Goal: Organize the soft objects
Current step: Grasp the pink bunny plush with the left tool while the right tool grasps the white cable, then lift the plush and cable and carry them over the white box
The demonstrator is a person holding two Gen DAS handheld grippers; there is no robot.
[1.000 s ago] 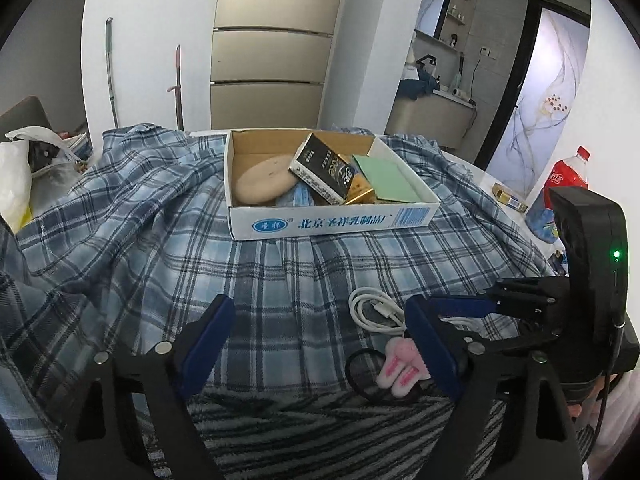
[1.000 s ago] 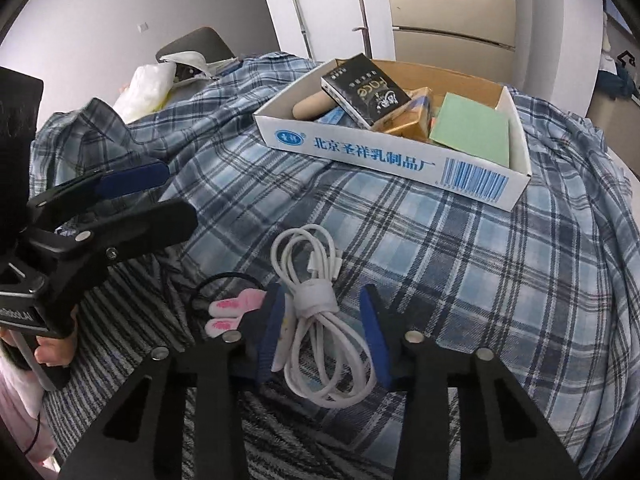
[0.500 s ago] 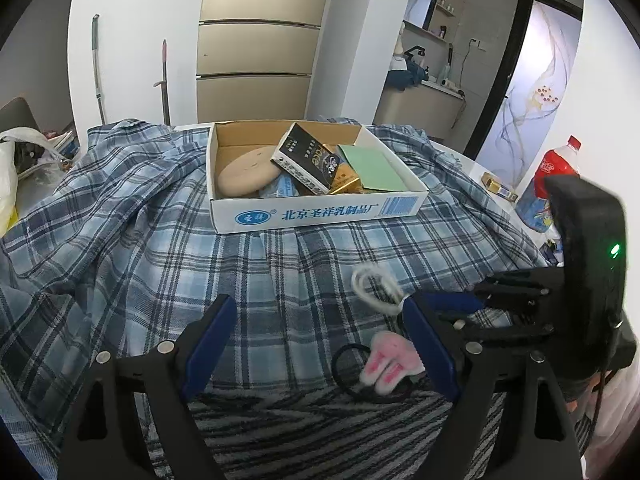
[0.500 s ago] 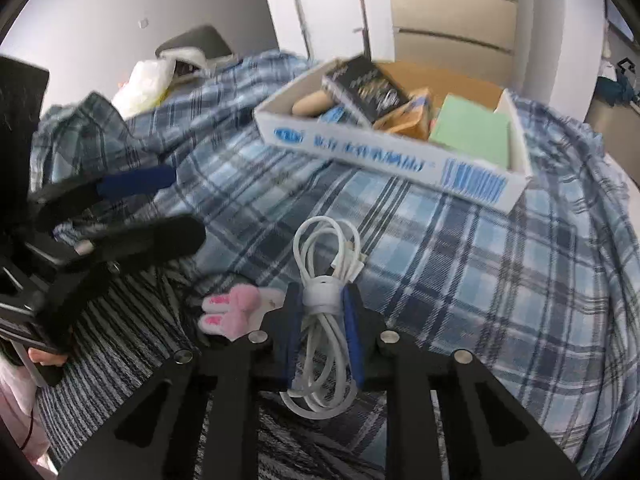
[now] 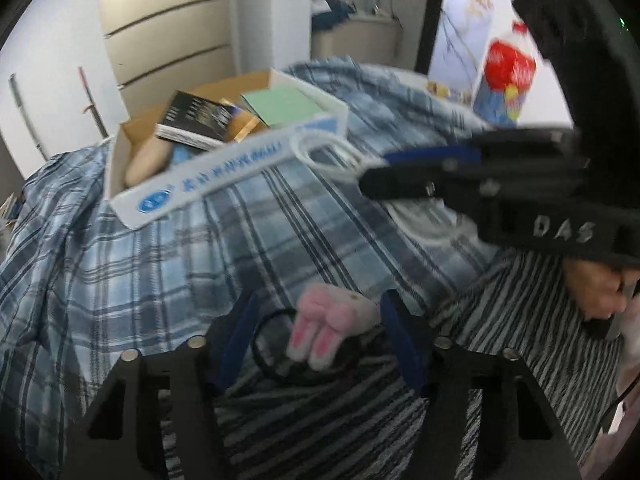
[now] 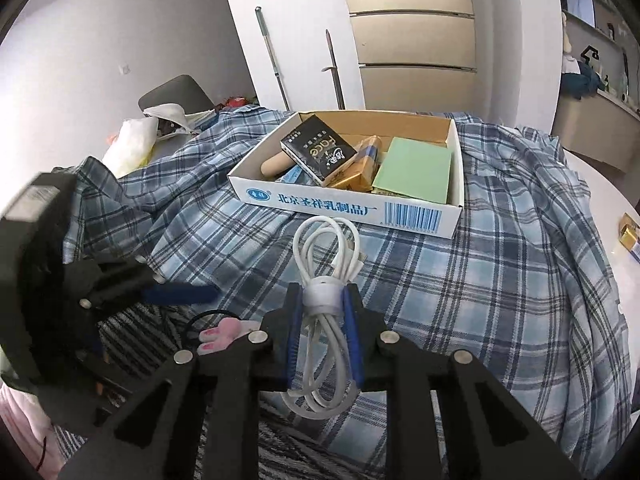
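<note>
My right gripper [image 6: 322, 300] is shut on a coiled white cable [image 6: 326, 264] and holds it above the plaid cloth [image 6: 480, 272], in front of the cardboard box [image 6: 348, 204]. In the left wrist view the right gripper [image 5: 374, 172] and the cable [image 5: 320, 152] hang near the box [image 5: 224, 172]. My left gripper [image 5: 316, 312] is open, its blue pads either side of a pink bunny hair tie [image 5: 326, 326] on a black elastic loop, lying on striped fabric [image 5: 360, 420]. The bunny also shows in the right wrist view [image 6: 224, 334].
The box holds a black packet [image 6: 318, 150], a green pad [image 6: 416, 170], a gold packet [image 6: 356, 168] and a beige roll [image 6: 276, 164]. A red-labelled bottle [image 5: 504, 80] stands right. A white bag [image 6: 132, 144] lies far left. A small yellow box [image 6: 630, 236] sits at the right table edge.
The right gripper closed on the white cable and lifted it toward the box. The left gripper moved right and forward so the bunny hair tie now lies between its open pads.
</note>
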